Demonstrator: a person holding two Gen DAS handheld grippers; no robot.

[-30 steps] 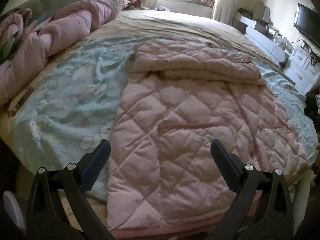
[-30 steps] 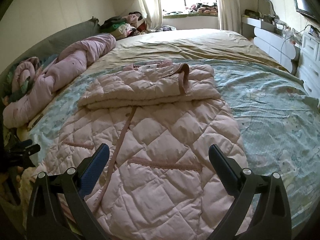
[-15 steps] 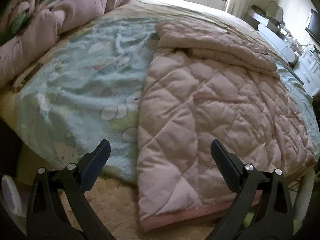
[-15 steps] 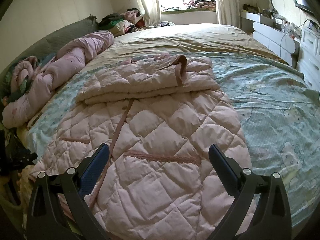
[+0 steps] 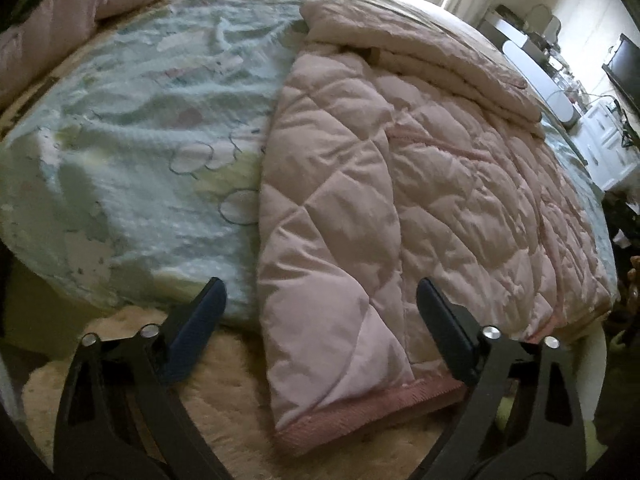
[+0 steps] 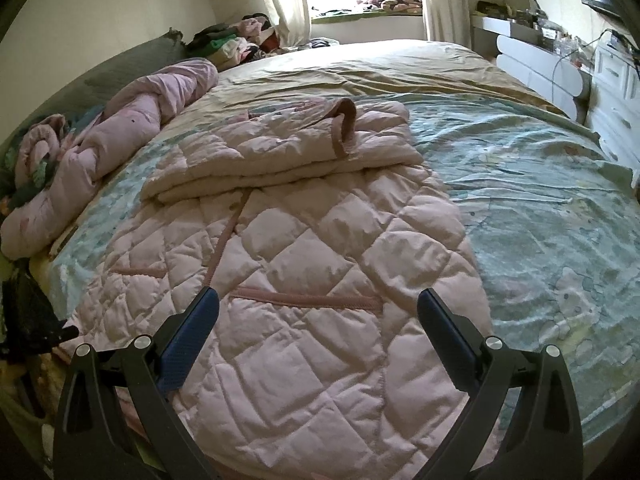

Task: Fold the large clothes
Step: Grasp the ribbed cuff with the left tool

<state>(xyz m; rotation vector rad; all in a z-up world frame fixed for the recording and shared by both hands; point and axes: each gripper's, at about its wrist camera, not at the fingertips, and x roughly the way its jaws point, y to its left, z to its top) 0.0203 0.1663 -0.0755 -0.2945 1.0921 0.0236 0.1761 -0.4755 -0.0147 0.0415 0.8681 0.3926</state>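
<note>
Pink quilted coat [image 5: 420,184], diamond-stitched and puffy, lies flat on the bed's mint printed sheet [image 5: 132,128], its ribbed hem hanging over the near edge; upper part is folded back into a thick slab toward the far side. Left gripper [image 5: 320,308] straddles the coat's hem corner, jaws wide and closing, pads not touching fabric. Right gripper [image 6: 318,312] hovers over the coat's ribbed pocket welt, jaws wide, holding nothing. Crumpled pink duvet [image 6: 120,128] along the left edge.

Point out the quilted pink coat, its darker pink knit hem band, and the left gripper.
quilted pink coat [image 6: 320,248], right wrist view, mid body panel.
darker pink knit hem band [image 5: 360,412], left wrist view, hanging lower edge.
left gripper [image 5: 320,304], left wrist view, between fingertips.
</note>
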